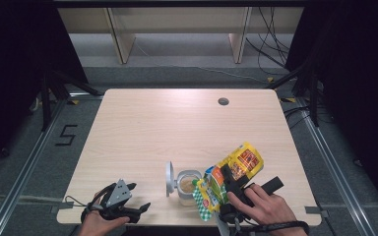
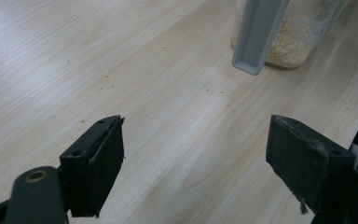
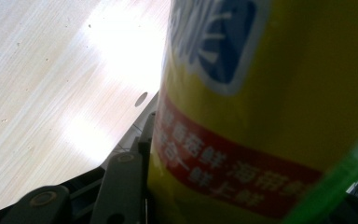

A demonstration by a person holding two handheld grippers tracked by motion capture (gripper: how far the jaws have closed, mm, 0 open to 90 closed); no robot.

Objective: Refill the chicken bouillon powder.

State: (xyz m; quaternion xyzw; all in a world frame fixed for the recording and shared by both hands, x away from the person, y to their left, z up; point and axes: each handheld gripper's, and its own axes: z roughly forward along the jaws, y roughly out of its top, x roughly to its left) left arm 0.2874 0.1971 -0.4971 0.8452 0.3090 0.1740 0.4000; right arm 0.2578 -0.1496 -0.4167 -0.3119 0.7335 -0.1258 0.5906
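While the right gripper (image 1: 226,189) tips a snack bag over a jar, the scene reads as follows.

Right gripper: at the near right edge of the table (image 1: 142,128), held in the person's right hand (image 1: 263,206); its jaws are closed on the yellow snack bag (image 1: 234,172), and in the right gripper view one black jaw presses flat against the bag's side.

Yellow snack bag: tilted, with its yellow and red end raised toward the far right and its green, checked end lowered to the left, right at the mouth of the jar (image 1: 186,186). The bag seems to touch the jar's rim, though the high view is too small to be sure.

Bag up close: yellow film with a blue emblem and a red band of white characters (image 3: 233,172), sitting very close to the lens.

Jar: clear, standing upright near the table's front edge, just left of the bag, with pale crumbly contents (image 2: 291,44) at the bottom.

Lid: a grey flip lid (image 1: 169,178) stands open on the jar's left side; its edge hangs down in the left gripper view.

Left gripper (image 1: 137,199): low at the near left corner, held in the left hand (image 1: 98,223), well apart from the jar; its jaws are spread wide with nothing between them but bare wood.

Table: light wood, with a small round hole (image 1: 223,101) near the far right.
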